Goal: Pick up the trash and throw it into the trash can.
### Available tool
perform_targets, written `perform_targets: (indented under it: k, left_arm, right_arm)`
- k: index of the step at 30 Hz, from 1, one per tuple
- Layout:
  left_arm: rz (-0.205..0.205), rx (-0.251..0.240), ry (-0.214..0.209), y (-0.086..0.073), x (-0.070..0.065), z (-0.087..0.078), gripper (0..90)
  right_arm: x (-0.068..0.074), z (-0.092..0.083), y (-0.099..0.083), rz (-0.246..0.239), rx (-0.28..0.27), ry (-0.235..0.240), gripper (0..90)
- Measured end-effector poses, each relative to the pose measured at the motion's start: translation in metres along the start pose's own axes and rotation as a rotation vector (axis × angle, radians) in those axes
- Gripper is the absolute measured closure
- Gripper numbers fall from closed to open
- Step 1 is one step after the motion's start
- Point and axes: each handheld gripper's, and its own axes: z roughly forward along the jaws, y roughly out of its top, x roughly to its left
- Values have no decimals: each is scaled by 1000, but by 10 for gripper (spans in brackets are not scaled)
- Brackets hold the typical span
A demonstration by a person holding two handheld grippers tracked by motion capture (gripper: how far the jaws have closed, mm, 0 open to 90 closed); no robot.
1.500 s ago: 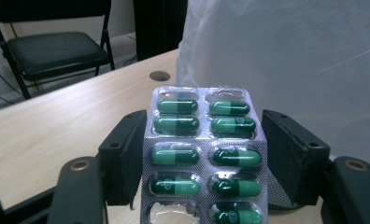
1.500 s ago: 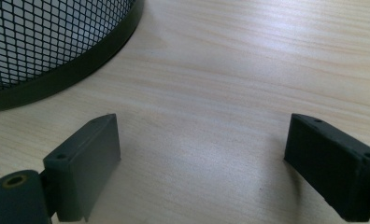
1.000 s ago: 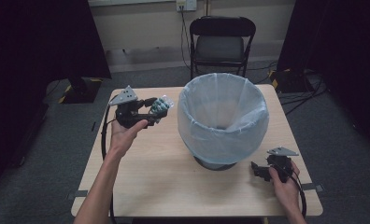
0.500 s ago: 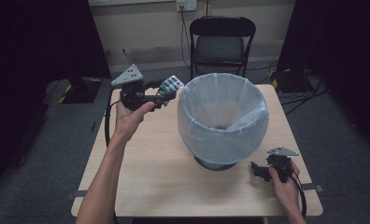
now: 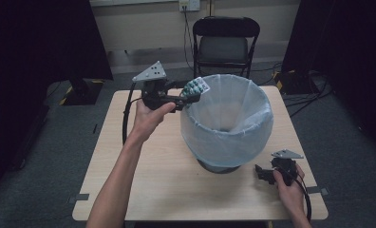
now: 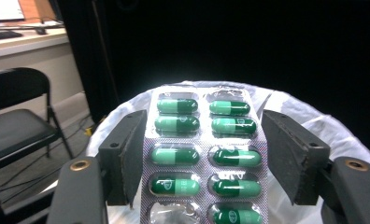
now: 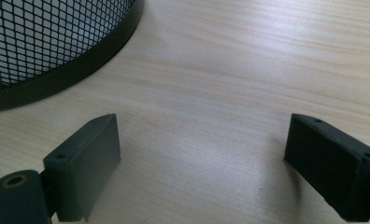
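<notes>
Since a second ago the left gripper [image 5: 188,96] has lifted off the table [image 5: 148,190] and swung toward the bin, carrying the blister pack [image 5: 196,87] from beside the liner up to its rim; the right gripper [image 5: 266,173] has kept its place.

Nearest the person, at about five o'clock on the table, the right gripper rests low on the wood with its jaws spread wide and nothing between them; in the right gripper view the black mesh base of the waste bin [image 7: 47,42] curves past just ahead of it.

In the middle stands the bin, lined with a pale plastic bag [image 5: 226,128].

Farther off, at about eleven o'clock of the bin, the left gripper is held level in the air, clamped on the blister pack's two long edges. In the left gripper view the blister pack [image 6: 204,154] of green capsules lies flat between the jaws, pointing over the liner's opening.

The risk, as I judge it: the pack sits right at the near rim, not clearly past it. Released here, it could catch the bag's folded edge and tip outward onto the table, or drag the loose liner down.
</notes>
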Motion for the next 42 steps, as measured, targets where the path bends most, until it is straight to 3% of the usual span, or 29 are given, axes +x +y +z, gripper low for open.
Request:
perform_targets:
  k: [6, 10, 12, 15, 17, 21, 26, 32, 42]
  left_arm:
    - [15, 26, -32, 5, -6, 17, 341]
    - [4, 42, -43, 6, -6, 27, 341]
    - [23, 103, -46, 7, -4, 36, 341]
    - [21, 101, -67, 7, -3, 42, 338]
    - [6, 91, -60, 7, -3, 45, 233]
    - [4, 113, -52, 6, -3, 50, 161]
    - [-5, 114, -47, 4, 1, 47, 158]
    - [3, 126, -8, 3, 3, 39, 159]
    - [10, 140, 78, -3, 10, 8, 163]
  right_arm:
    - [0, 0, 0, 0, 0, 0, 96]
    - [0, 0, 0, 0, 0, 0, 96]
    - [0, 0, 0, 0, 0, 0, 96]
    - [0, 0, 0, 0, 0, 0, 96]
    - [0, 0, 0, 0, 0, 0, 96]
    - [0, 0, 0, 0, 0, 0, 96]
    - [0, 0, 0, 0, 0, 0, 96]
    - [0, 0, 0, 0, 0, 0, 96]
    - [0, 0, 0, 0, 0, 0, 96]
